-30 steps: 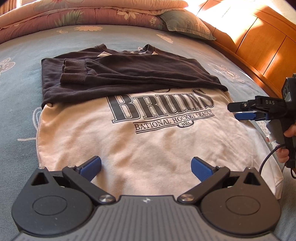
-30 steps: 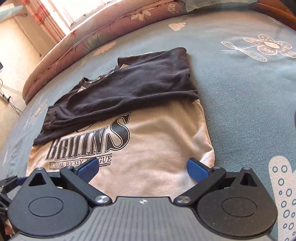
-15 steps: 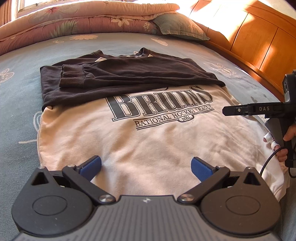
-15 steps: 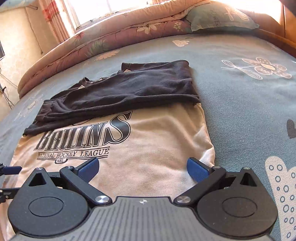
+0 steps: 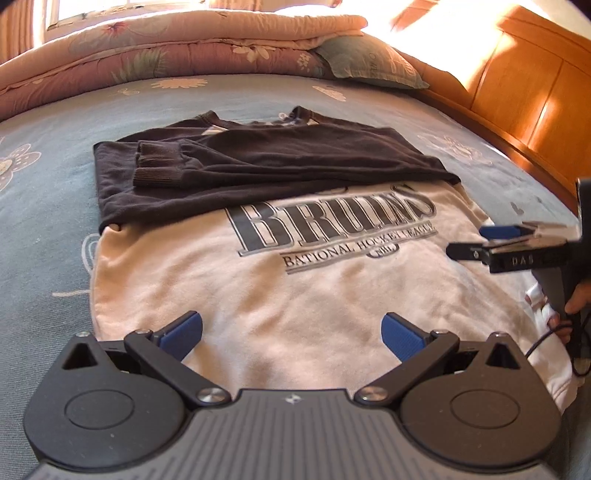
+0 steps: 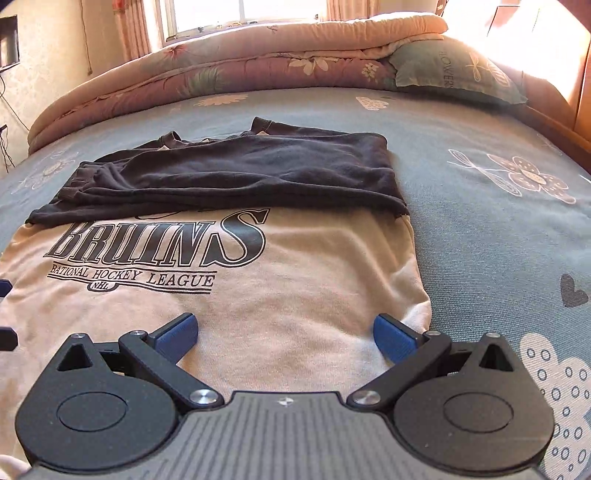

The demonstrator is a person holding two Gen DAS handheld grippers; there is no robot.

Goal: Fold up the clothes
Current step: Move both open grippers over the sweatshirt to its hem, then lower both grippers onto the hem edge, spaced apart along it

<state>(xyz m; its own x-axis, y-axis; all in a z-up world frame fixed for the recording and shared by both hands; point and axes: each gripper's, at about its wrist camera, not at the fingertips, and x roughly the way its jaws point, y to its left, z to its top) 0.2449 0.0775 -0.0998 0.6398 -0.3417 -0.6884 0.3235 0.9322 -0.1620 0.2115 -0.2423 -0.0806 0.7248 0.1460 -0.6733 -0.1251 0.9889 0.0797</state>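
— While I hold both tools over the near hem, what do you read on the bed (image 6: 480, 229)?

— One cream sweatshirt (image 5: 295, 302) lies flat on the blue flowered sheet, print side up, with "BRUINS" across the chest. Its dark sleeves (image 5: 258, 173) are folded across the upper part, one ribbed cuff (image 5: 159, 168) lying toward the far left.

— And my left gripper (image 5: 291, 332)?

— Its jaws stand wide apart, empty, above the near part of the cream cloth; I cannot tell whether they touch it.

— The right gripper (image 6: 282, 334)?

— Same: jaws spread wide, nothing between them, over the near right part of the sweatshirt, close to its right edge. In the left wrist view that tool comes in from the right edge, side-on, with a hand (image 5: 576, 302) round its handle and a cable hanging below.

— Any bins or baskets to report?

— I see none with anything in them. Beyond the shirt there is a folded floral quilt (image 6: 240, 70) along the far side, a green pillow (image 6: 454, 70) at far right, a wooden headboard (image 5: 517, 92) on the right, and a window (image 6: 240, 14) behind the quilt.
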